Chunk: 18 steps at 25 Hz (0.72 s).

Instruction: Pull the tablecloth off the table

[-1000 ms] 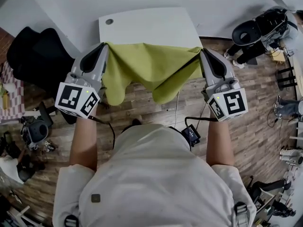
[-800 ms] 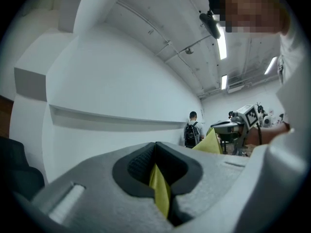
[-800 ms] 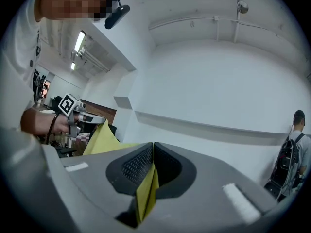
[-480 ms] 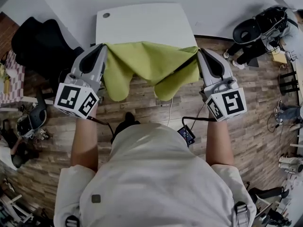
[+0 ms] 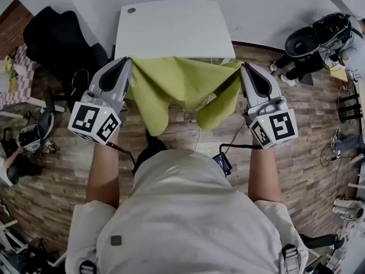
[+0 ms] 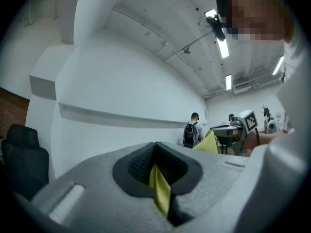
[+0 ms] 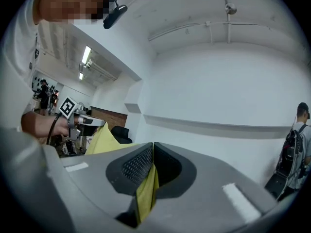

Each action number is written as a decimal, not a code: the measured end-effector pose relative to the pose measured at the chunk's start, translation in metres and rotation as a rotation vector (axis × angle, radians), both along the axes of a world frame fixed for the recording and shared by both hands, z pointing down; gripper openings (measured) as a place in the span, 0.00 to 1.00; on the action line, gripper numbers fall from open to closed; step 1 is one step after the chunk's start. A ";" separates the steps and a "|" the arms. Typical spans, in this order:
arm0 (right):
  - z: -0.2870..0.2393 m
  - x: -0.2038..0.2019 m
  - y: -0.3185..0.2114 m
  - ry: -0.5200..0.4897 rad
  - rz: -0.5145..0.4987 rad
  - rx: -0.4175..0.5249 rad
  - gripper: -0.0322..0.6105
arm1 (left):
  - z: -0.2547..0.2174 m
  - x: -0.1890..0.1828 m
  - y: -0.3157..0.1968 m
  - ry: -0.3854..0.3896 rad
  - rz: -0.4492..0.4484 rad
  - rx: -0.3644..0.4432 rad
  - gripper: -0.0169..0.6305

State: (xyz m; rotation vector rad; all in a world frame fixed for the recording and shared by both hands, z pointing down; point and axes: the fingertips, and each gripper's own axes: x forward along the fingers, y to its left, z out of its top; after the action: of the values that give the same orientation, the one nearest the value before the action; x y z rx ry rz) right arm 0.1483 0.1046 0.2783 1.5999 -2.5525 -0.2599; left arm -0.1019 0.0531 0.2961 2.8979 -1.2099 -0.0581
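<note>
As its corners are pinched in the tightly closed jaws of the left gripper (image 5: pixel 126 65) and right gripper (image 5: pixel 244 68), the tablecloth (image 5: pixel 177 83) is hung mid-frame over the wood floor (image 5: pixel 177 131). Pull is judged nearly done: only the far hem may touch the table (image 5: pixel 171 30) edge. White top is bared; black chair (image 5: pixel 57 36) is seen upper left.

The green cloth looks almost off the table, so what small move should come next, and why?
Probably draw both grippers a little toward the person, jaws shut. The left hand-held gripper and the right hand-held gripper each pinch a corner of the cloth, which sags between them, yet its far edge seems to meet the near edge of the table.
</note>
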 end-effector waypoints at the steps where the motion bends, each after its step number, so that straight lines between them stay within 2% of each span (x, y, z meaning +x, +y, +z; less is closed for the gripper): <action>1: 0.000 0.005 0.010 -0.003 -0.005 0.000 0.08 | -0.001 0.004 0.011 -0.002 -0.005 -0.001 0.04; 8: 0.007 0.010 0.046 -0.026 -0.040 -0.016 0.08 | -0.001 0.013 0.060 0.004 -0.019 -0.011 0.04; 18: 0.024 -0.001 0.068 -0.044 -0.053 -0.052 0.08 | 0.005 0.011 0.084 0.012 -0.014 -0.025 0.04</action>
State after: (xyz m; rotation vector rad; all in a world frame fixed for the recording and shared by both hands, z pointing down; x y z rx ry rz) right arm 0.1476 0.1723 0.3028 1.5388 -2.6141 -0.1637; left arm -0.0910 0.1370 0.3011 2.8643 -1.2199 -0.0594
